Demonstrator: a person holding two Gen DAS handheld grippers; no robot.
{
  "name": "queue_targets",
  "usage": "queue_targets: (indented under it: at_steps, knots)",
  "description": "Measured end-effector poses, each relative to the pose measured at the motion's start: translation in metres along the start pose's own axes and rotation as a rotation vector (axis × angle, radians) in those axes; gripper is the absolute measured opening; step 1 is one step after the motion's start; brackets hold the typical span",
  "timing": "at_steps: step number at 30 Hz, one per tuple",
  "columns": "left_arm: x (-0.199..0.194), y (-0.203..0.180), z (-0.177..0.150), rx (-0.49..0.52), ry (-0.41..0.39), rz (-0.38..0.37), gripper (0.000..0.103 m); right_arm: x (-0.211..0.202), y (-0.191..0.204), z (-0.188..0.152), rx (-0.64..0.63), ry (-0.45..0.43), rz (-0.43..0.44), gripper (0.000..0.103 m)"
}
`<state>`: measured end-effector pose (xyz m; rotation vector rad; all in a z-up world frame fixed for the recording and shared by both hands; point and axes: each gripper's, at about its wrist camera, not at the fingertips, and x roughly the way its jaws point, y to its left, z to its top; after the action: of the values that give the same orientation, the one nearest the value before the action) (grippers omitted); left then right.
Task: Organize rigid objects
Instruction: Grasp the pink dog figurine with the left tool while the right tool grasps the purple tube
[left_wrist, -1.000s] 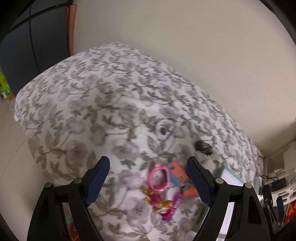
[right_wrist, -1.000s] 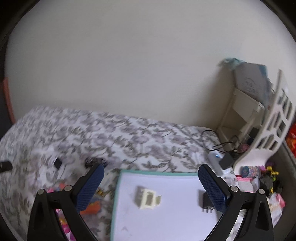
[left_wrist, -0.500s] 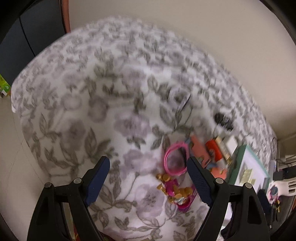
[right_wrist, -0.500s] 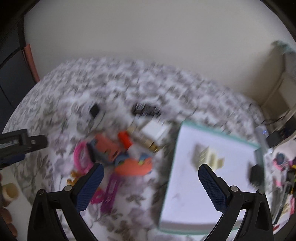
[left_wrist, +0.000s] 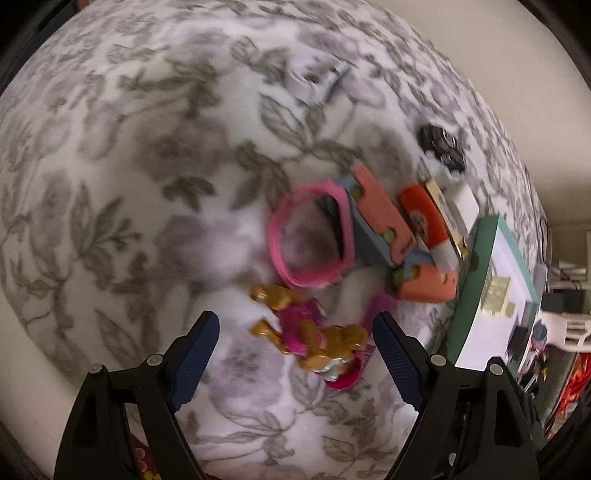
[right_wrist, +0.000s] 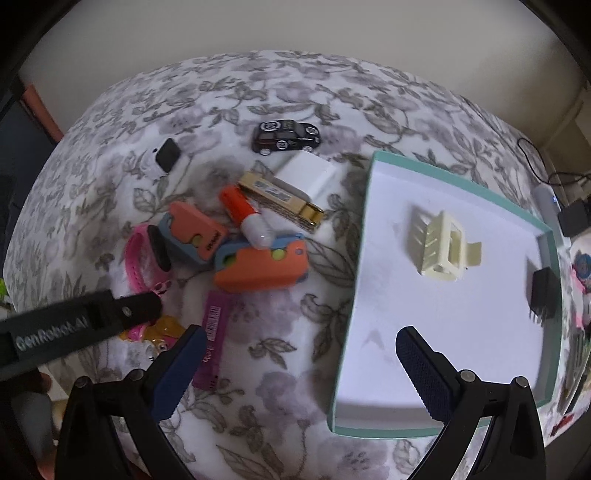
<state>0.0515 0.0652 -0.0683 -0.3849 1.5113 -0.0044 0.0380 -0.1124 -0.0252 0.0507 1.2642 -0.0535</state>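
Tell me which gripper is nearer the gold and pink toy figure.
Left. The left gripper is open around the toy figure; the right gripper hovers off to its side, by the tray.

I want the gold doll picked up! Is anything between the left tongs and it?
No. The left tongs are open right over the doll, with nothing in between. The doll lies partly on a purple comb, and the pink band sits just beyond it.

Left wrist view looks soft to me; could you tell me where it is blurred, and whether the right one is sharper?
Left wrist view: the floral cloth and pink band smear with motion; right wrist view: the toy car and tray are crisp.
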Motion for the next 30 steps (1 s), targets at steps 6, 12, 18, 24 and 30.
queue_targets:
  at_steps: [6, 12, 18, 24, 30]
  knots:
    - [0.022, -0.008, -0.003, 0.016, 0.055, 0.05, 0.086, 0.002, -0.007, 0.001, 0.004, 0.012, -0.029, 0.103]
    - [0.025, -0.007, -0.004, 0.016, 0.035, 0.064, 0.086, 0.002, -0.01, 0.001, 0.014, 0.019, -0.018, 0.103]
    - [0.019, 0.002, 0.002, 0.019, 0.005, 0.081, 0.077, 0.001, -0.007, 0.001, 0.005, 0.008, -0.001, 0.103]
    - [0.013, 0.005, 0.005, 0.018, 0.003, 0.082, 0.069, 0.003, -0.003, 0.001, -0.008, 0.01, 0.014, 0.103]
    - [0.013, 0.015, 0.004, -0.003, 0.016, 0.08, 0.075, 0.002, -0.004, 0.001, -0.002, 0.013, 0.022, 0.103]
